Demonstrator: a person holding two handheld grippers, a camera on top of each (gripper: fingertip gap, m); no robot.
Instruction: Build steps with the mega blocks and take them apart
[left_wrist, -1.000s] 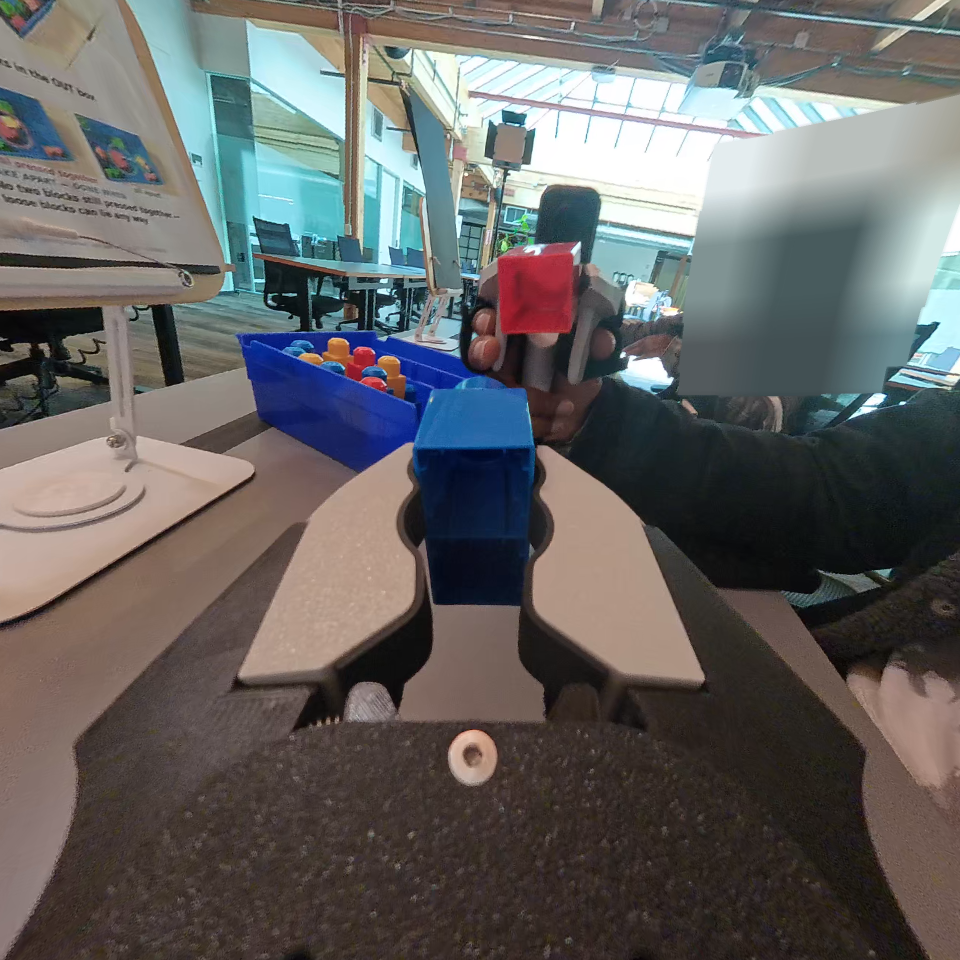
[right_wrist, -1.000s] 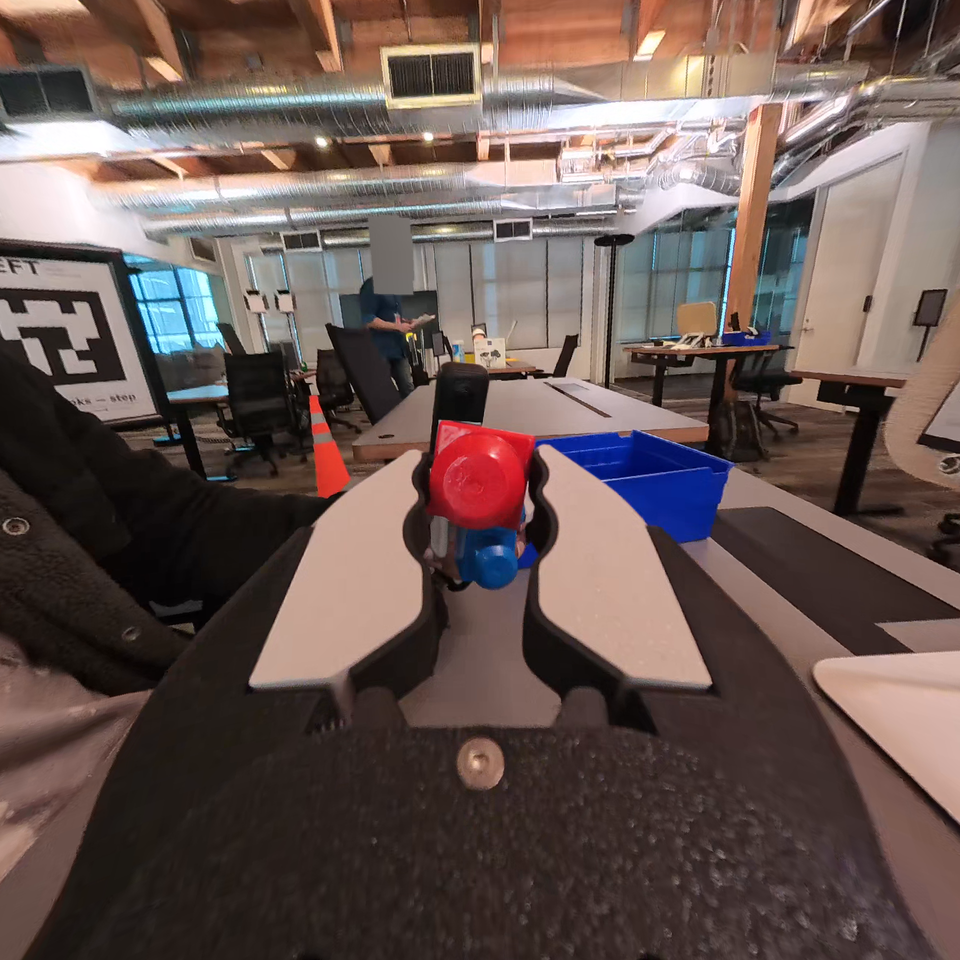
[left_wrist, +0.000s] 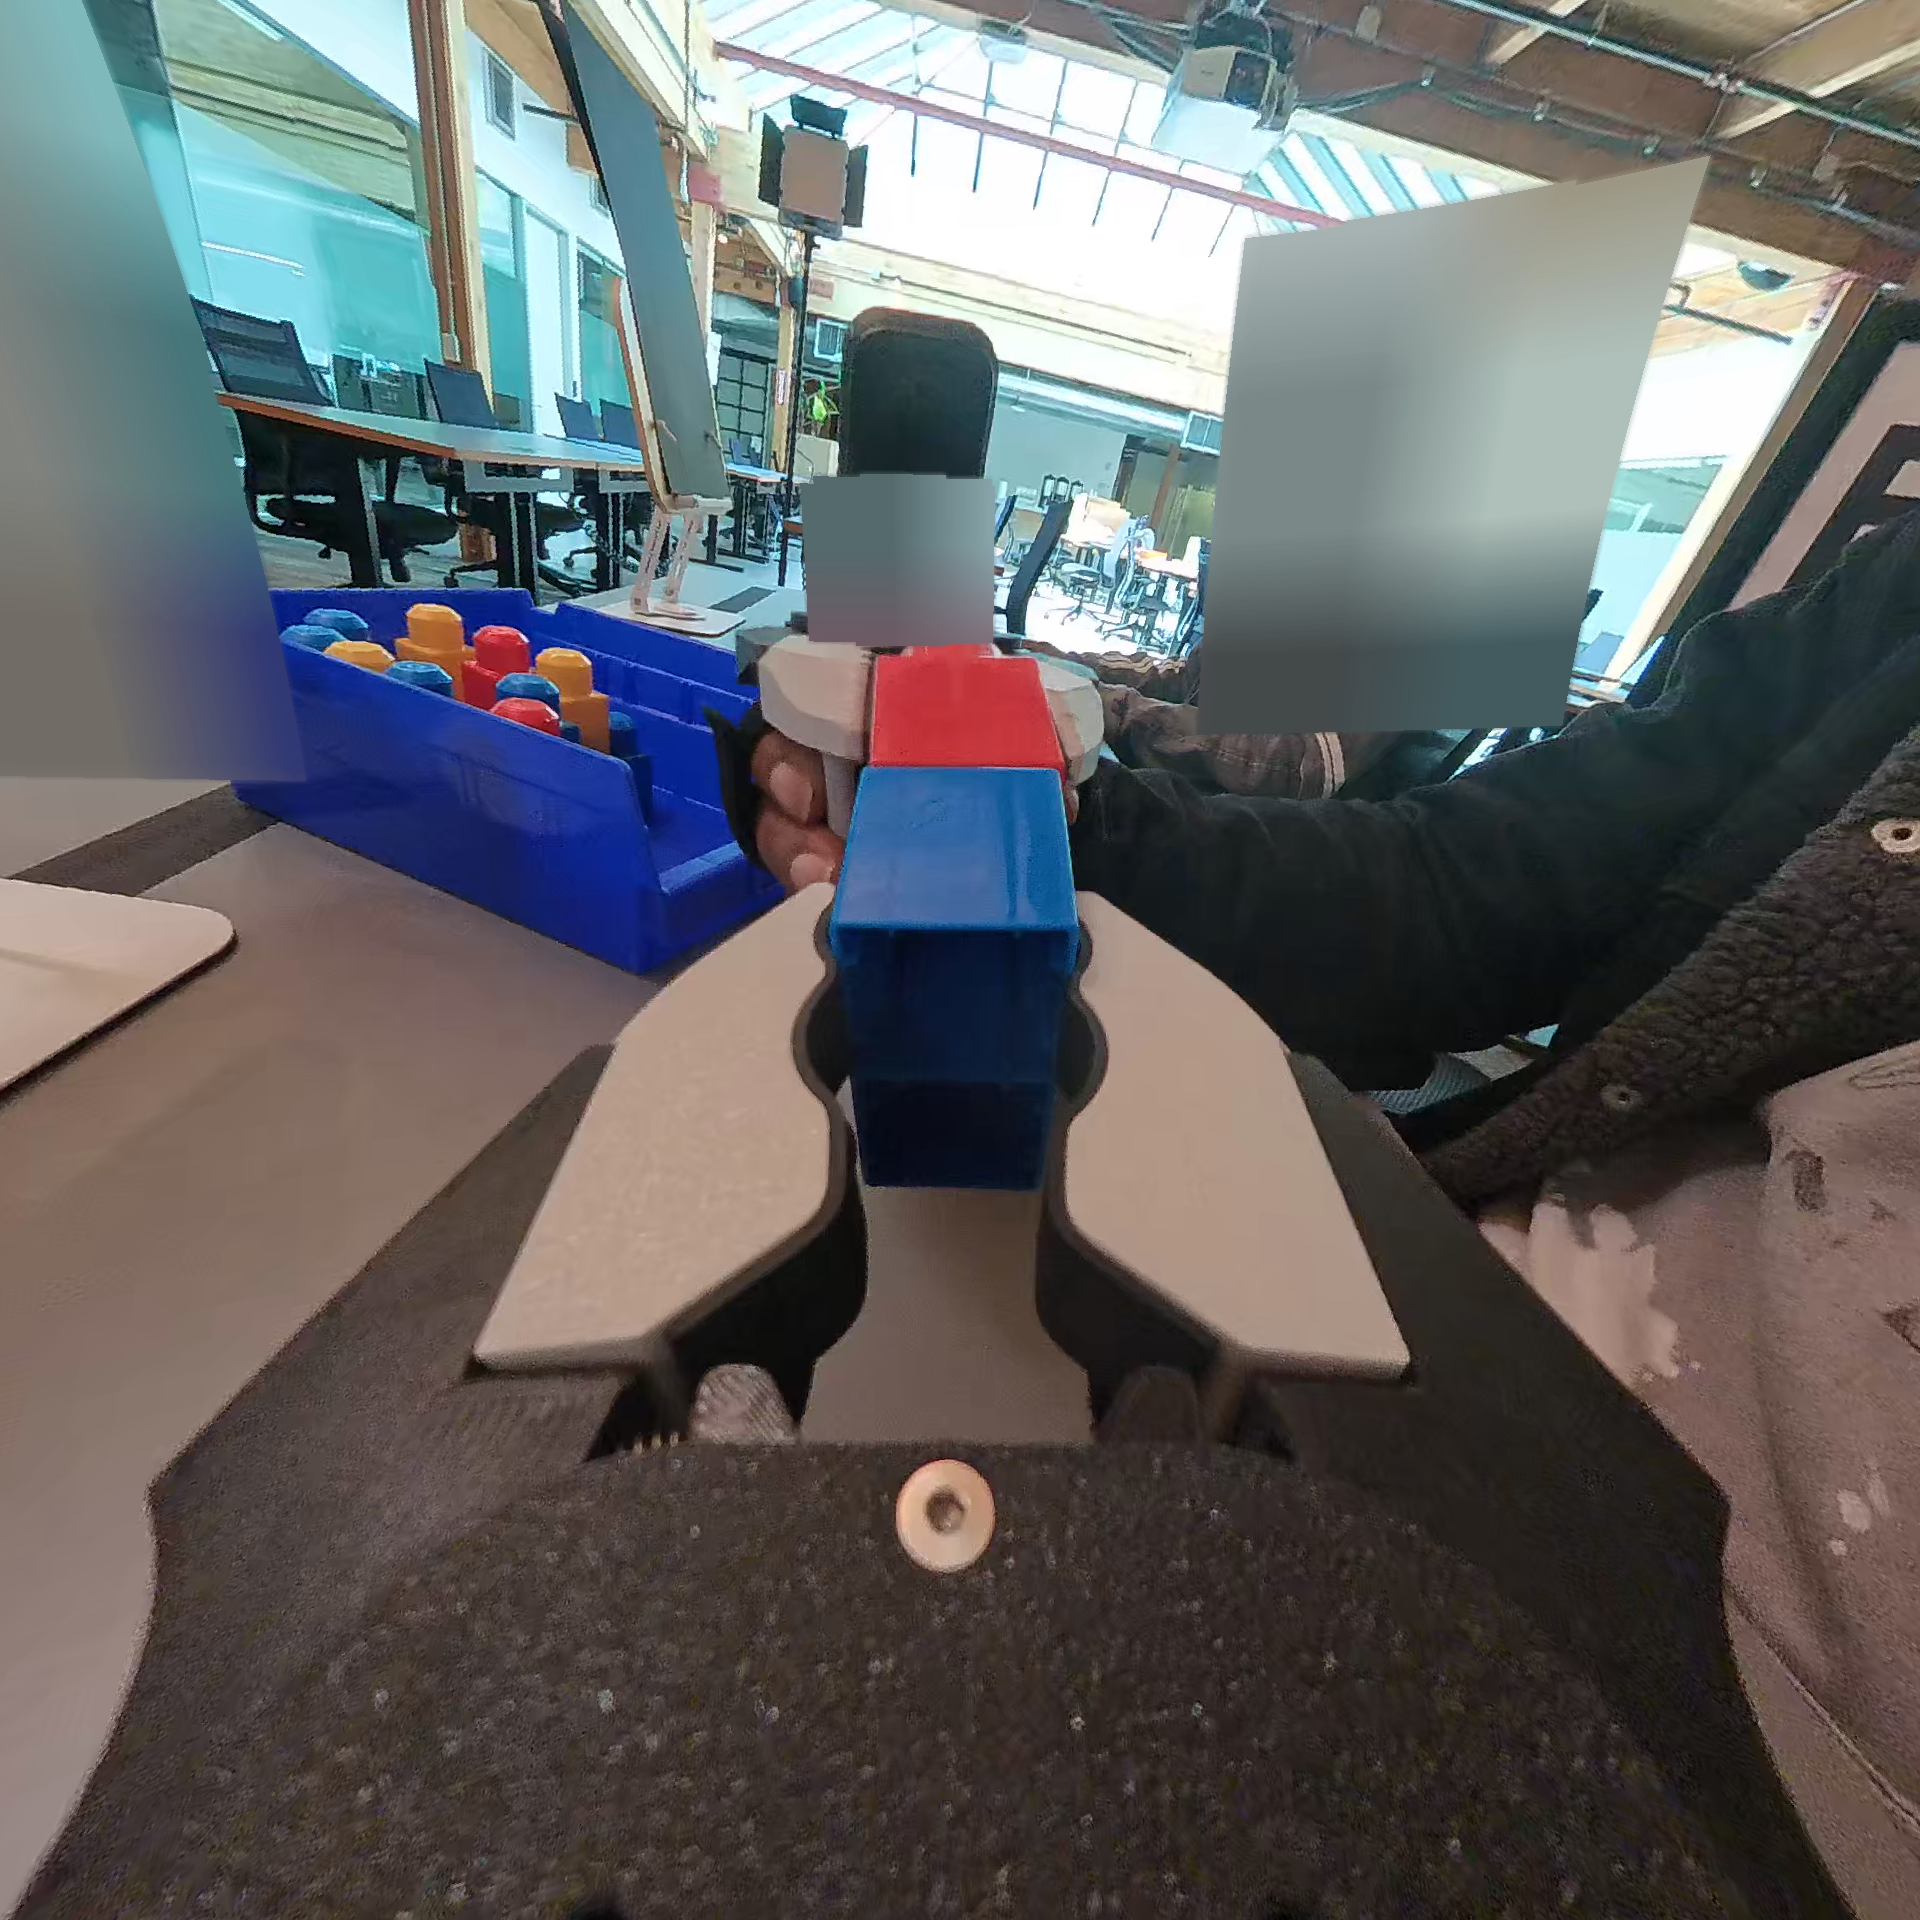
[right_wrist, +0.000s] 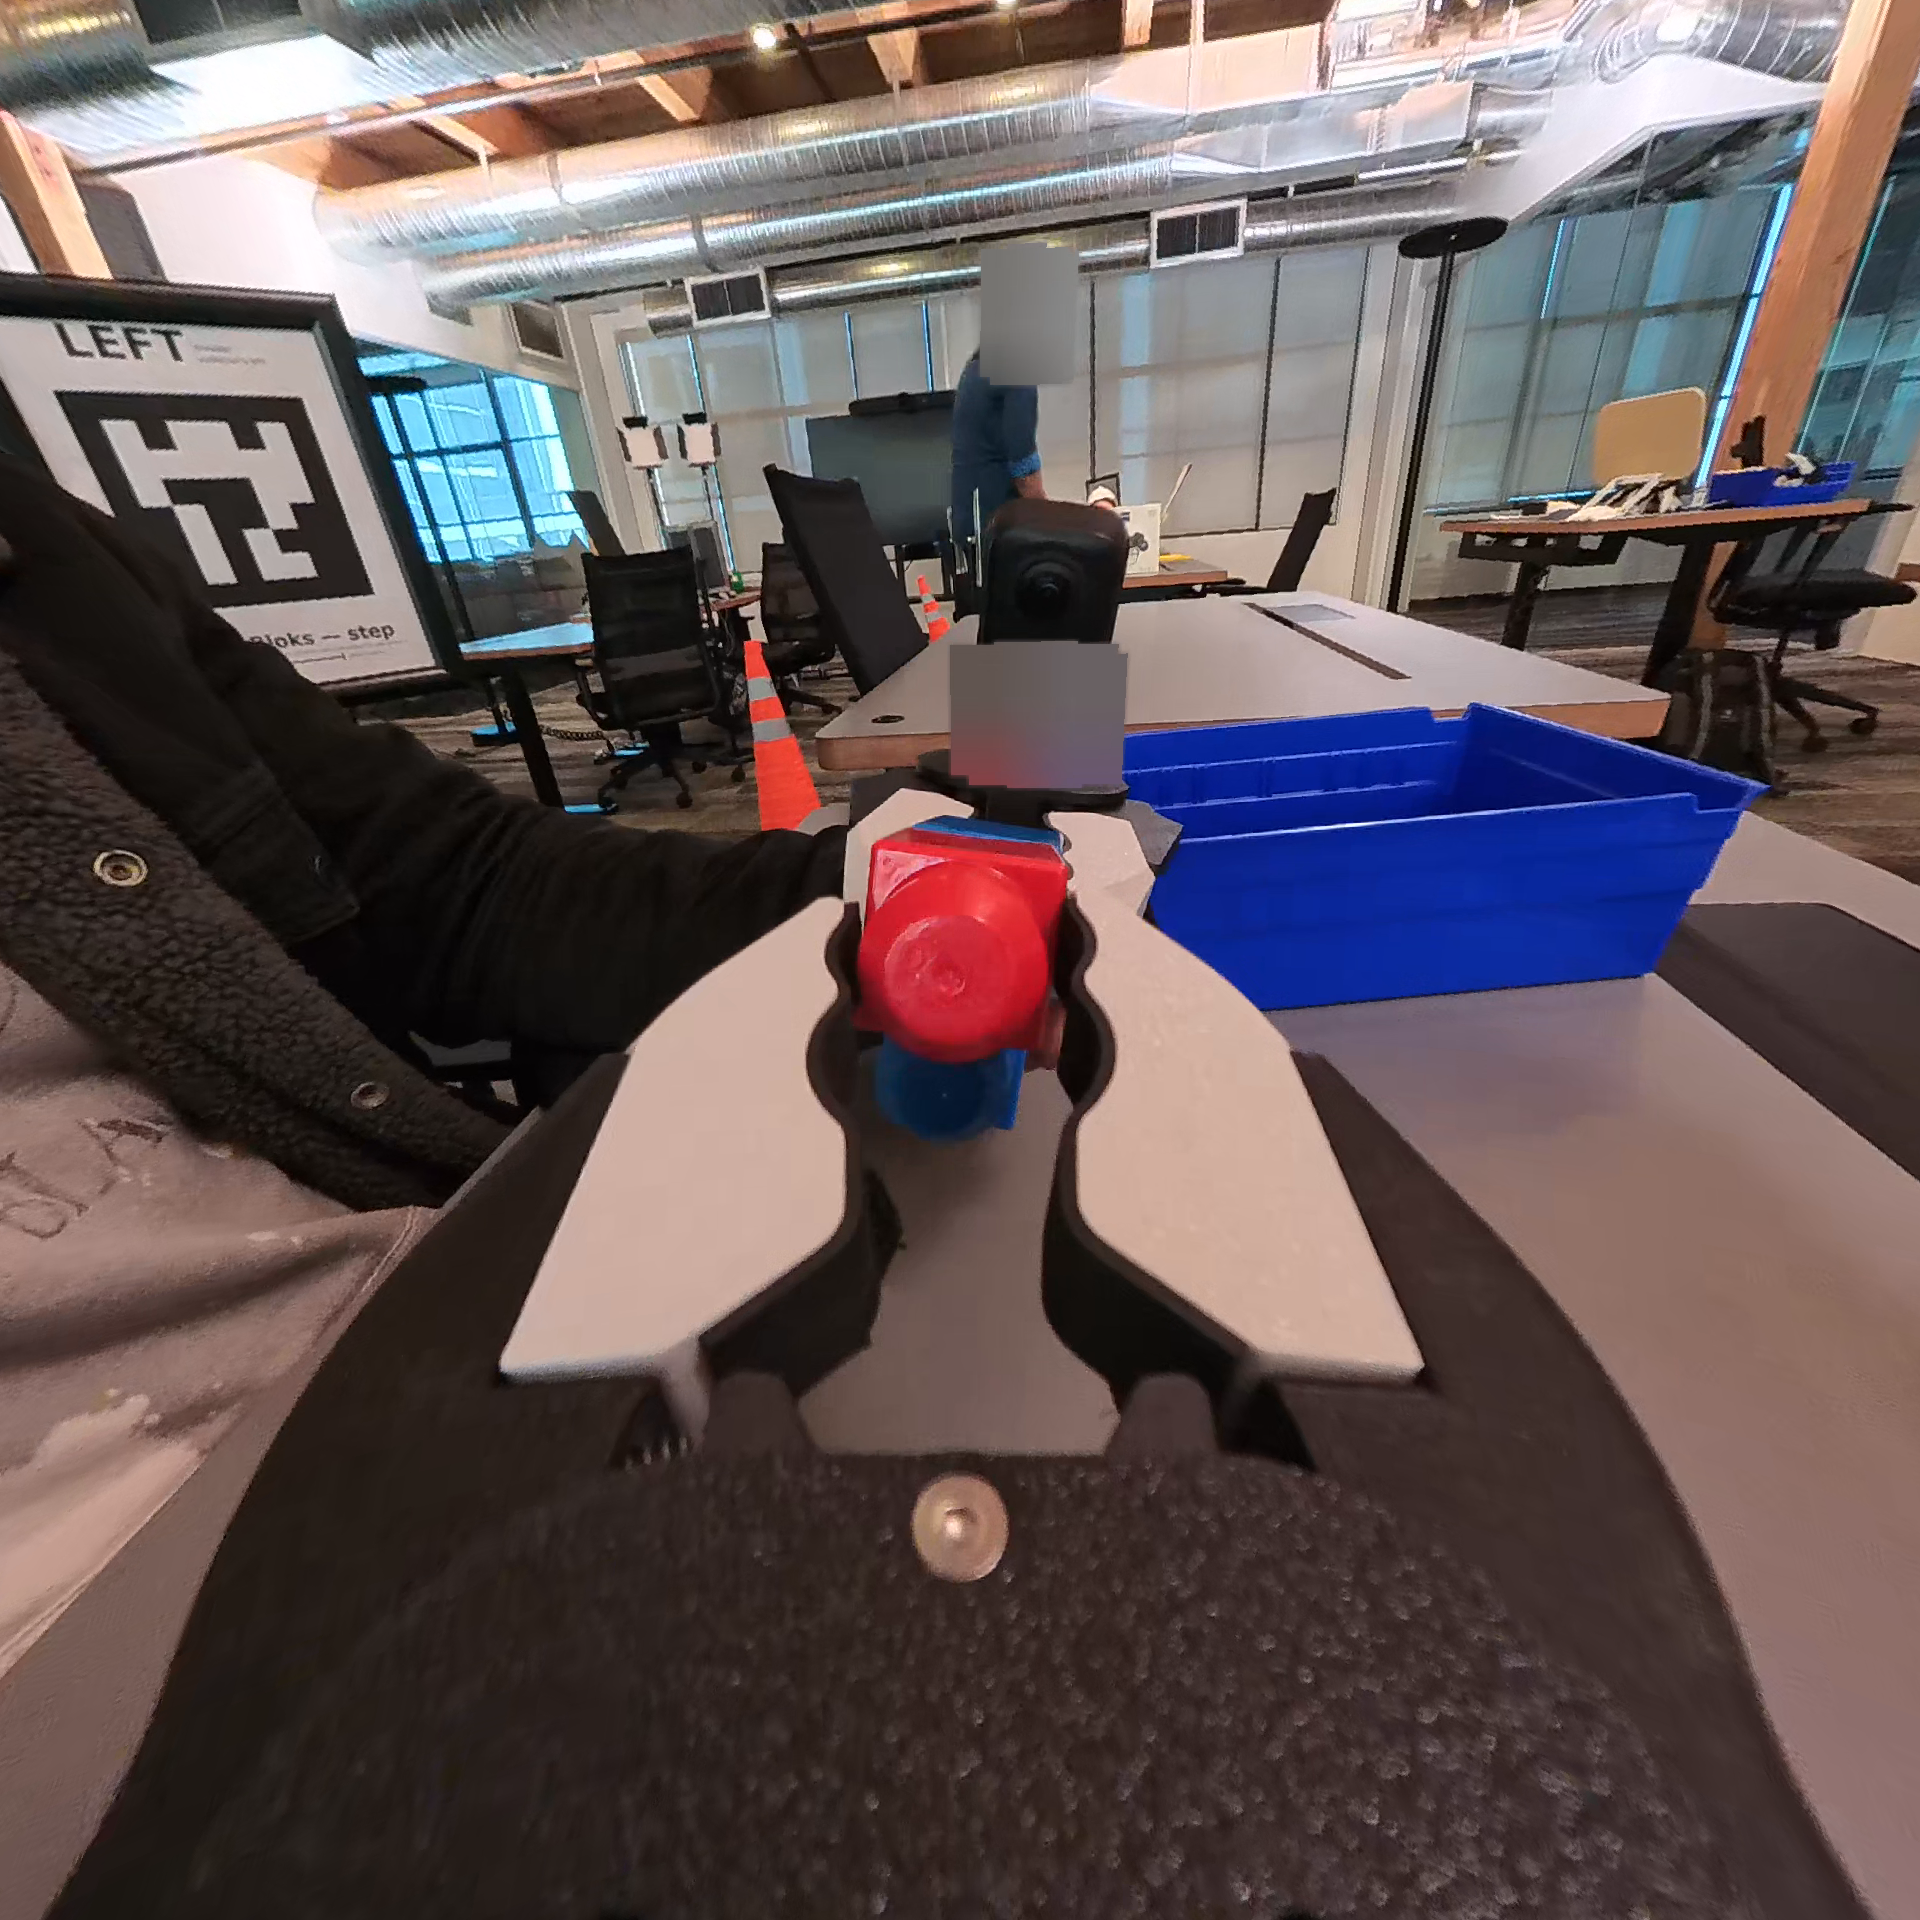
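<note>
**Q:** Above the grey tabletop (left_wrist: 343, 1039), where are the blocks?

**A:** Left gripper (left_wrist: 954, 997) is clamped on the blue plastic block (left_wrist: 951, 894); right gripper (right_wrist: 961, 977) grips the red plastic block (right_wrist: 951, 966). They're touching, red above blue. Blue plastic bin (left_wrist: 488, 800) of blocks sits nearby.

Two grippers are holding one block each, and about ten more blocks are sitting in a bin.

The left gripper (left_wrist: 954, 914) is clamping one blue block (left_wrist: 956, 883) and the right gripper (right_wrist: 961, 914) is clamping one red block (right_wrist: 951, 977), making two held blocks in all. In the left wrist view one blue bin (left_wrist: 468, 810) is showing three orange tops, two red tops and four or five blue tops, the blue ones being hard to separate. The right wrist view is showing one bin too; whether it is the same one cannot be told. Two cones (right_wrist: 774, 748) are standing behind, and one person (right_wrist: 992, 436) is standing farther back.
</note>
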